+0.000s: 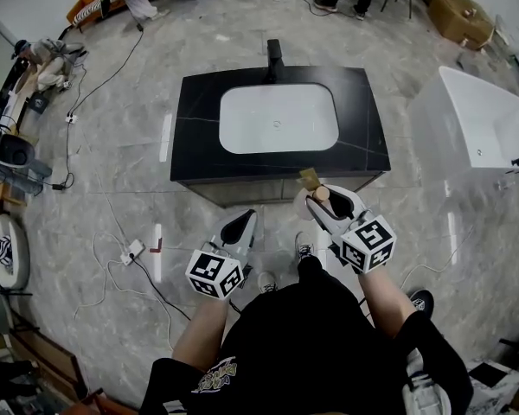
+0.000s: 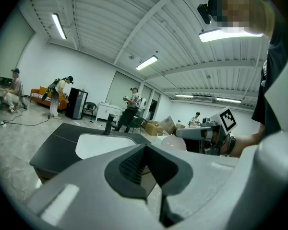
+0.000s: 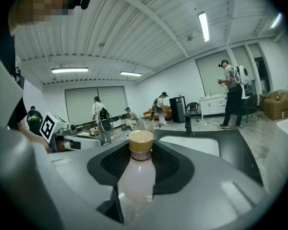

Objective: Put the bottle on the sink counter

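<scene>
A pale pink bottle (image 3: 137, 178) with a tan cap (image 1: 322, 194) stands upright between the jaws of my right gripper (image 1: 327, 204), which is shut on it. The gripper holds it in the air just in front of the black sink counter (image 1: 199, 145), near the counter's front right corner. The counter has a white basin (image 1: 278, 118) and a black faucet (image 1: 274, 59) at its back. My left gripper (image 1: 238, 230) hangs to the left of the right one, short of the counter's front edge, shut with nothing in it. From the left gripper view, the right gripper (image 2: 206, 133) and the bottle (image 2: 175, 142) show on the right.
A white bathtub (image 1: 480, 124) stands on the floor to the right of the counter. Cables and a power strip (image 1: 131, 251) lie on the floor at the left. Cardboard boxes (image 1: 458, 11) sit at the far right. Several people (image 3: 230, 92) stand farther back.
</scene>
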Motion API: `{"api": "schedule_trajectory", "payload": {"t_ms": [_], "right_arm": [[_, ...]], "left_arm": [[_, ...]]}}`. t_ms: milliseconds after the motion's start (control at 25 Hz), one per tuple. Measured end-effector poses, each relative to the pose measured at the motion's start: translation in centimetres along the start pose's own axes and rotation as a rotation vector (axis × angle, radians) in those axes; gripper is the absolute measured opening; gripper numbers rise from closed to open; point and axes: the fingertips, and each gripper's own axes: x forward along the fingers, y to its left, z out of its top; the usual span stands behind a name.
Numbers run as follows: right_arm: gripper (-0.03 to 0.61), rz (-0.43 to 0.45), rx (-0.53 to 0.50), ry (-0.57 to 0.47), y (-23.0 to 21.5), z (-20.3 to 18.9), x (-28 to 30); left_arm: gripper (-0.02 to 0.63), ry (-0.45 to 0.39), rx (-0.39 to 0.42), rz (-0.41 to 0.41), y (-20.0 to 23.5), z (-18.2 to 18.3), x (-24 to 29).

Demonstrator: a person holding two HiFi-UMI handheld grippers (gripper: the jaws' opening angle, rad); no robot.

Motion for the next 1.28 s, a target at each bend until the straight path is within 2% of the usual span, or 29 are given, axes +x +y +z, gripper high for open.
{"api": "schedule_trajectory", "payload": {"t_ms": [640,1280], "right_arm": [[0.167,0.06,0.002,0.024,-4.8,0.7,1.3],[0.167,0.163,-0.026,0.05,-8.7,1.9,3.2]], "left_arm": [[0.0,0.004,-0.025,0.056,0.1,0.5,4.5],[0.0,-0.013,-0.037,0.148,0.3,1.9,8.0]]}}
